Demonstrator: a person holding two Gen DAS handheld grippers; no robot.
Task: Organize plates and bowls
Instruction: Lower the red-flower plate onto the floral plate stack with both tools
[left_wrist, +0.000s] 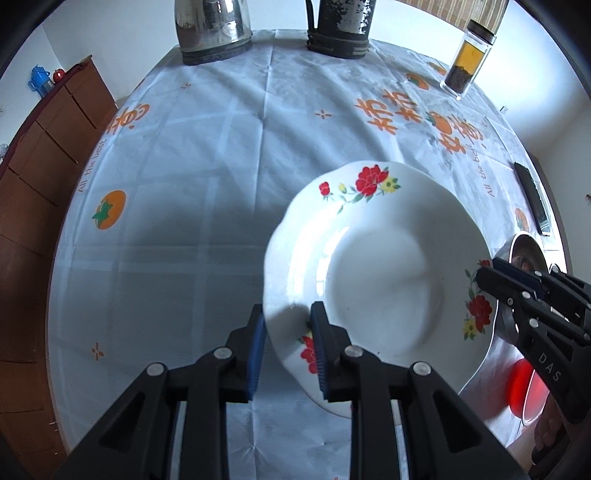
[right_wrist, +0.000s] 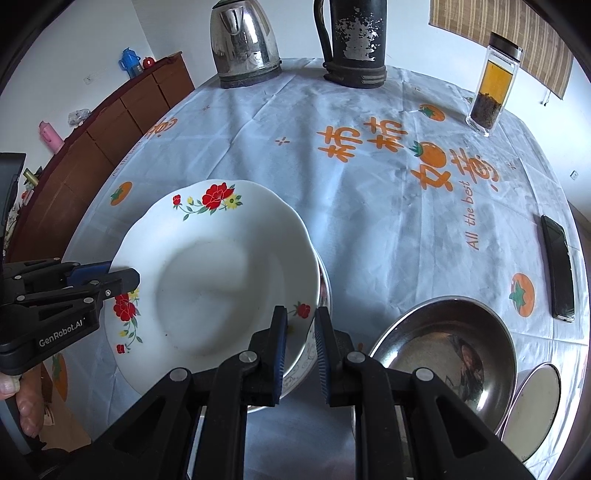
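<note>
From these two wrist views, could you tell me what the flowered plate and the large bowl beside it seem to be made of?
Flowered plate: probably glazed ceramic or porcelain, white and glossy with printed red flowers; melamine cannot be excluded.
Large bowl: apparently polished stainless steel, since its inside shows mirror-like reflections.

In the left wrist view, the kettle and dark flask at twelve o'clock lose their tops to the frame edge. In the right wrist view, the white floral plate hides most of a patterned dish beneath it. At four o'clock a pale round dish sits partly behind the steel bowl.
</note>
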